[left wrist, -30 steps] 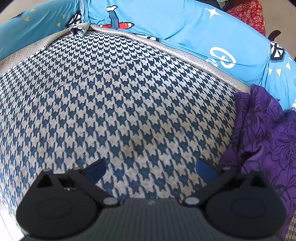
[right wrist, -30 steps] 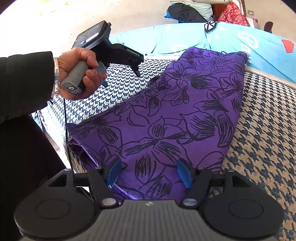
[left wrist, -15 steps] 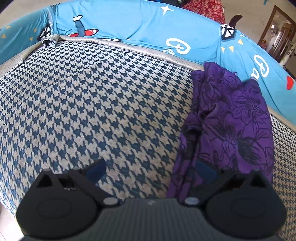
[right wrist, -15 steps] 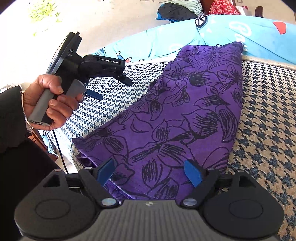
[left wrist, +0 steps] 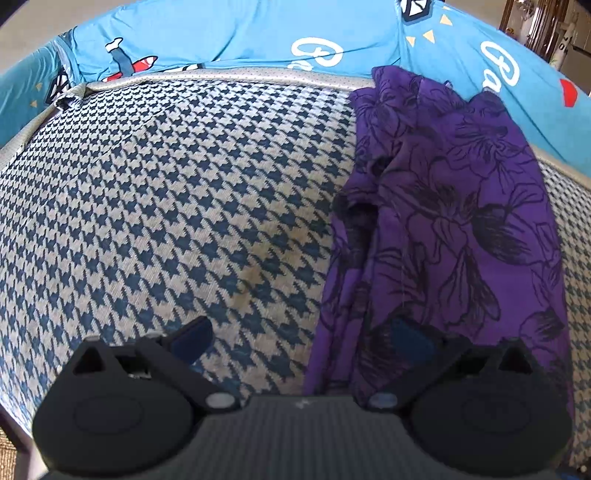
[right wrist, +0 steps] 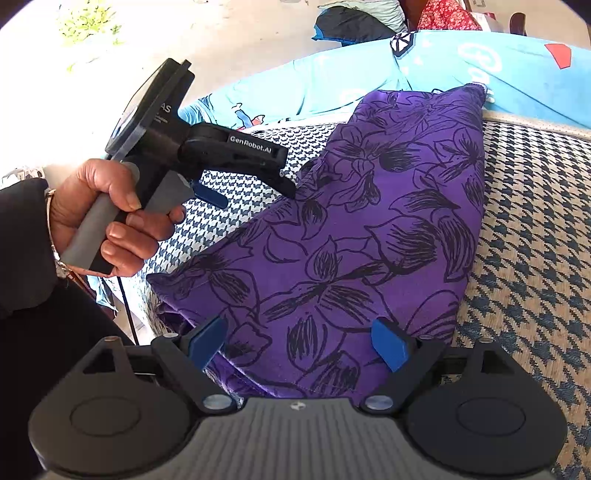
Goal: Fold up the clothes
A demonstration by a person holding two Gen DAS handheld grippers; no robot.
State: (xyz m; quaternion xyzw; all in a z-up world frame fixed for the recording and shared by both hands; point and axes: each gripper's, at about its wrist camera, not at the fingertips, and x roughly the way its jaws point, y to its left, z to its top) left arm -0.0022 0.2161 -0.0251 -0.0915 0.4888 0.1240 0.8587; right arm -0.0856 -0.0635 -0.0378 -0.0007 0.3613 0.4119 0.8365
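A purple garment with black flower print [right wrist: 362, 236] lies folded in a long strip on a blue-and-white houndstooth surface [left wrist: 166, 206]. In the left wrist view the garment [left wrist: 443, 229] fills the right side. My left gripper [left wrist: 301, 338] is open, its right finger over the garment's left edge, its left finger over bare houndstooth. My right gripper [right wrist: 299, 341] is open and empty, just above the garment's near end. The left gripper also shows in the right wrist view [right wrist: 255, 184], held by a hand beside the garment's left edge.
A light blue printed sheet [left wrist: 258, 33] runs along the far edge of the surface. Dark and red cloth piles [right wrist: 354, 22] lie beyond it. The surface's near-left edge [right wrist: 147, 295] drops off close to the garment. Houndstooth surface [right wrist: 535, 221] extends to the garment's right.
The left gripper has swung right, bringing the purple garment into its view and under its right finger. The right gripper stayed over the garment's near end, shifting slightly.
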